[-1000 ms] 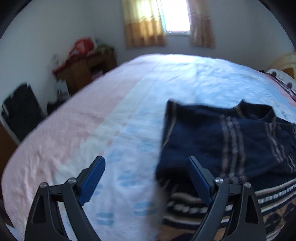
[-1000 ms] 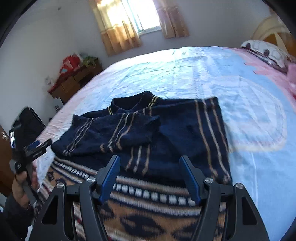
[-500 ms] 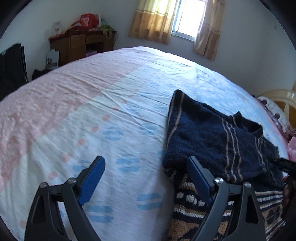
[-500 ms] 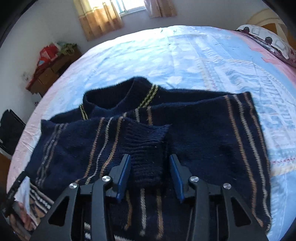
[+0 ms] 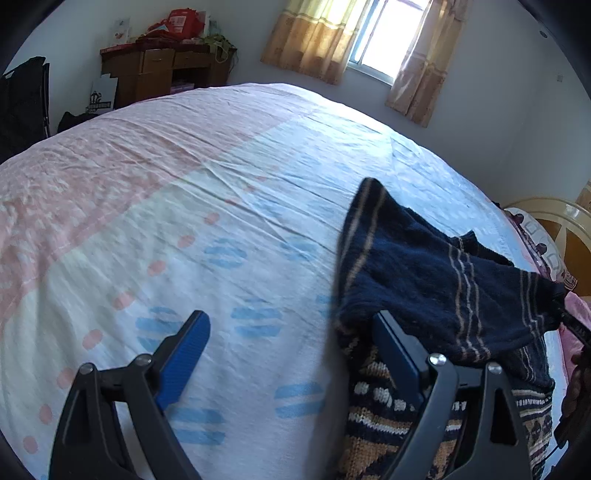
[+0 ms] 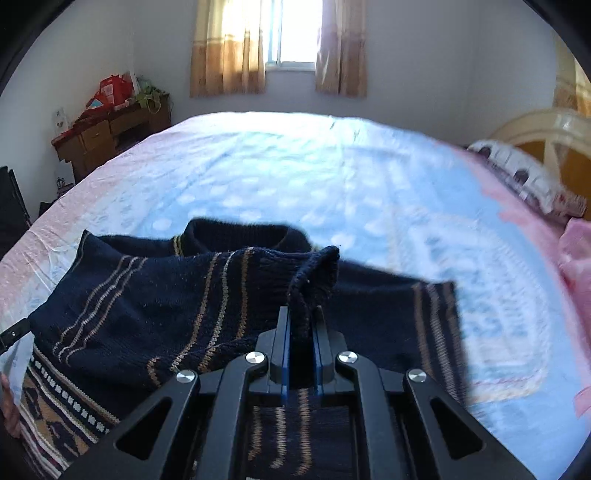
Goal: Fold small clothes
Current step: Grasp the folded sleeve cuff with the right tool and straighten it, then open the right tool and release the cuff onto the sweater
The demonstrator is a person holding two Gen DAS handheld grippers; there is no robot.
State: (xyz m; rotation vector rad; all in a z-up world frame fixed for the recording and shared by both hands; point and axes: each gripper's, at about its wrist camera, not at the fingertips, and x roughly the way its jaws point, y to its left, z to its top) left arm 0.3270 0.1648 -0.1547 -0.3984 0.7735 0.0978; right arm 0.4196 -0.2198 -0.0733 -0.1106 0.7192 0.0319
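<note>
A small navy knit sweater point(image 6: 147, 295) with tan stripes and a patterned hem lies on the bed, one sleeve folded across its chest. My right gripper point(image 6: 300, 314) is shut on that sleeve's ribbed cuff point(image 6: 317, 269), which bunches up out of the pads. In the left wrist view the sweater point(image 5: 424, 280) fills the lower right. My left gripper point(image 5: 290, 319) is wide open above its left edge: the right finger sits over the knit and the left finger over the bare sheet point(image 5: 184, 184). Nothing is pinched between them.
The bed has a pink and pale blue patterned sheet. A wooden desk point(image 5: 162, 70) with red bags stands by the far wall, left of a curtained window point(image 6: 291, 33). A pillow point(image 6: 524, 177) and headboard point(image 6: 535, 129) lie to the right. A black chair point(image 5: 22, 96) stands far left.
My right gripper moved in over the folded sleeve, closed on its cuff and drew it up. My left gripper rolled and shifted at first, then stayed still, open.
</note>
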